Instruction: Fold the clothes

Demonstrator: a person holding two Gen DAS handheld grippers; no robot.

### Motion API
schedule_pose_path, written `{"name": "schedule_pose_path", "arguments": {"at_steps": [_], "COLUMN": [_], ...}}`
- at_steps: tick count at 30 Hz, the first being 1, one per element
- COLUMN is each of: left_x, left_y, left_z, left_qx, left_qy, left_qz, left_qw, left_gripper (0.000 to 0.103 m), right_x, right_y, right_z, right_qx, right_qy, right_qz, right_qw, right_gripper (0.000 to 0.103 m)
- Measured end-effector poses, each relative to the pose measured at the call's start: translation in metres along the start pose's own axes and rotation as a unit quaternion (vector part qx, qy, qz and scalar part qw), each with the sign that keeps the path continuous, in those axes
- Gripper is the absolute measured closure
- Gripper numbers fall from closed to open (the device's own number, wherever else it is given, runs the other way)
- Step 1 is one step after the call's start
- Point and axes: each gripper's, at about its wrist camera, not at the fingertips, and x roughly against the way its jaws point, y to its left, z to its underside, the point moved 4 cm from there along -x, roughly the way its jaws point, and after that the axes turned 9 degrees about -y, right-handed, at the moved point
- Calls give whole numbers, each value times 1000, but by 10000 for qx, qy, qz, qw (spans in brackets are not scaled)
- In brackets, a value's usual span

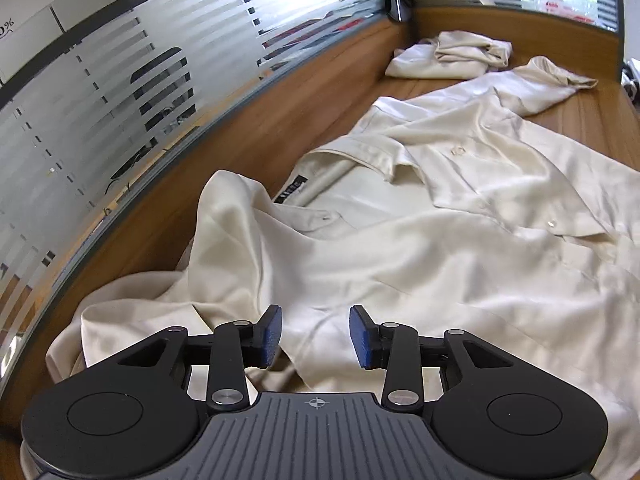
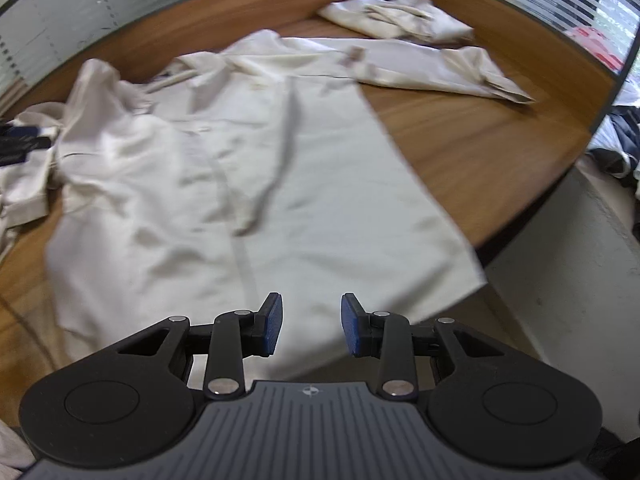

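Observation:
A cream button-up shirt lies spread on the wooden table, collar toward the partition, one sleeve bunched up at the near left. My left gripper is open and empty, hovering just above the bunched sleeve and shoulder. In the right wrist view the same shirt lies front up, its hem hanging over the table's front edge. My right gripper is open and empty, just above the hem. The left gripper's dark body shows at the far left.
A second cream garment lies folded in the far corner, also seen in the right wrist view. A wooden partition with frosted striped glass borders the table's left and far sides. Dark clothing lies beyond the right edge.

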Motion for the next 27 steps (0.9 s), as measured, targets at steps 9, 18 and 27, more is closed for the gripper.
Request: {"name": "schedule_pose_path", "arguments": {"at_steps": [9, 18, 27], "left_x": [47, 89, 94], "left_y": [-42, -99, -155], "left_z": [16, 77, 104], "left_qx": [1269, 2383, 2847], "left_qy": [400, 1149, 1400], "left_qz": [-356, -904, -987], "left_qw": [9905, 9601, 9432], "left_gripper": [50, 50, 50], "right_x": [-40, -95, -128], "right_y": [-97, -132, -121], "right_z": [-33, -59, -69], "right_qx": [427, 1266, 1846], "right_qy": [188, 627, 931], "right_qz": [-248, -672, -1041], "right_qw": [9986, 9877, 9728], "right_gripper": [66, 66, 66]}}
